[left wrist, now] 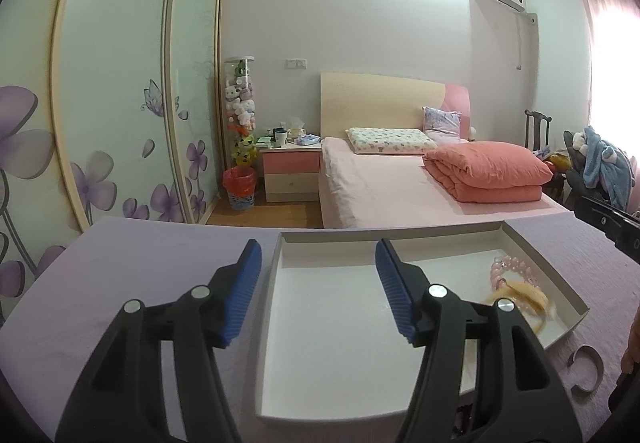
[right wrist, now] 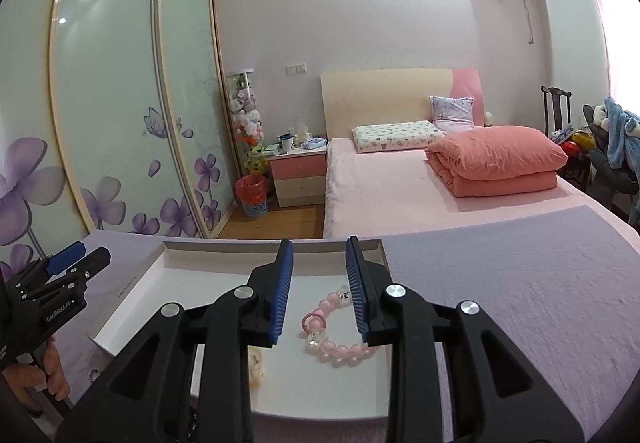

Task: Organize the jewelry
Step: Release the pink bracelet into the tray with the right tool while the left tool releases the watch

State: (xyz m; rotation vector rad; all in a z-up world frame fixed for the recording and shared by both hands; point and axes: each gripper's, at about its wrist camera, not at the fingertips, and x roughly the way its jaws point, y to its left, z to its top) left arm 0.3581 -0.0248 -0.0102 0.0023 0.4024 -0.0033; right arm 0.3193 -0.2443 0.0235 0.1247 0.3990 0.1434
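Note:
A shallow white tray [left wrist: 340,343] lies on a lavender cloth. A pink bead bracelet [right wrist: 336,351] with clear charms rests at the tray's right end, beside a pale yellow piece [left wrist: 520,299]. My right gripper [right wrist: 319,243] hovers over the bracelet with its blue pads apart and not pressing on it. My left gripper [left wrist: 317,243] stands open over the bare left half of the tray, holding nothing. It also shows at the left edge of the right wrist view as the left gripper [right wrist: 82,257]. A silver open bangle [left wrist: 586,367] lies on the cloth right of the tray.
The tray [right wrist: 132,283] sits near the table's far edge, with bare lavender cloth [right wrist: 520,283] to its right. A small clear item [right wrist: 94,373] lies on the cloth left of the tray, near a person's hand [right wrist: 52,367]. A bed [right wrist: 400,187] and a wardrobe [right wrist: 120,103] stand beyond.

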